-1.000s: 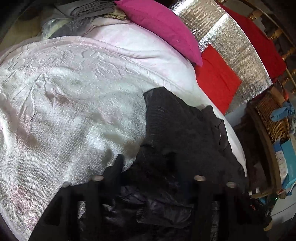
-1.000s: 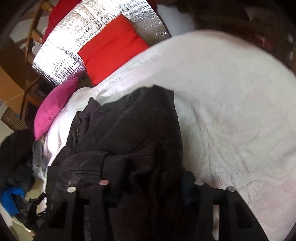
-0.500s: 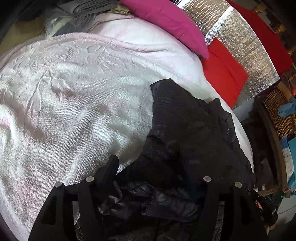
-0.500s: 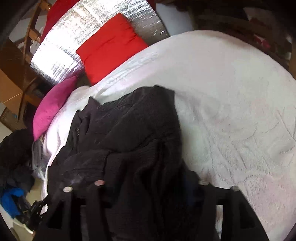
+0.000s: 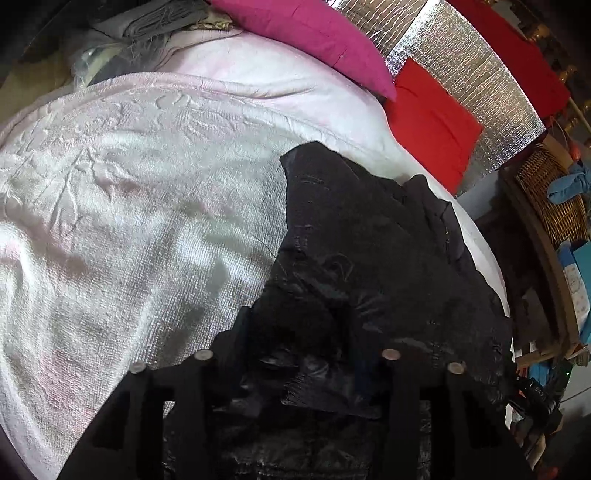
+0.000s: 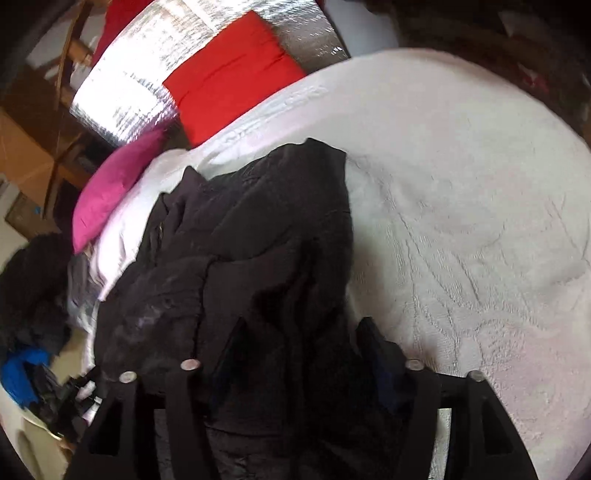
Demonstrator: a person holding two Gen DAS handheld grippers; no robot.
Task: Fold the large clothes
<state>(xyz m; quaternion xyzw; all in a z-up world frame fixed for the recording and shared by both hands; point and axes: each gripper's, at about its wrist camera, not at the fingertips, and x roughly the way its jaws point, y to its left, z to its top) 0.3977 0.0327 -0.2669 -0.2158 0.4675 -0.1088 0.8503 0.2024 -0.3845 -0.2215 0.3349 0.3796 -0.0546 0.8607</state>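
Observation:
A large black garment lies bunched on a white textured bedspread. It also shows in the right wrist view. My left gripper has its fingers set apart with a thick bunch of the black cloth between them. My right gripper likewise has the black cloth filling the space between its fingers. The fingertips of both are mostly hidden by the dark cloth, so I cannot tell how tightly either one clamps.
A magenta pillow, a red pillow and a silver foil panel stand at the bed's head. A wicker basket and clutter sit beside the bed. Dark clothes and a blue item lie on the floor.
Both grippers have shifted slightly with the garment in them. The cloth has bunched up a little more near the fingers. The right view is now slightly blurred from motion.

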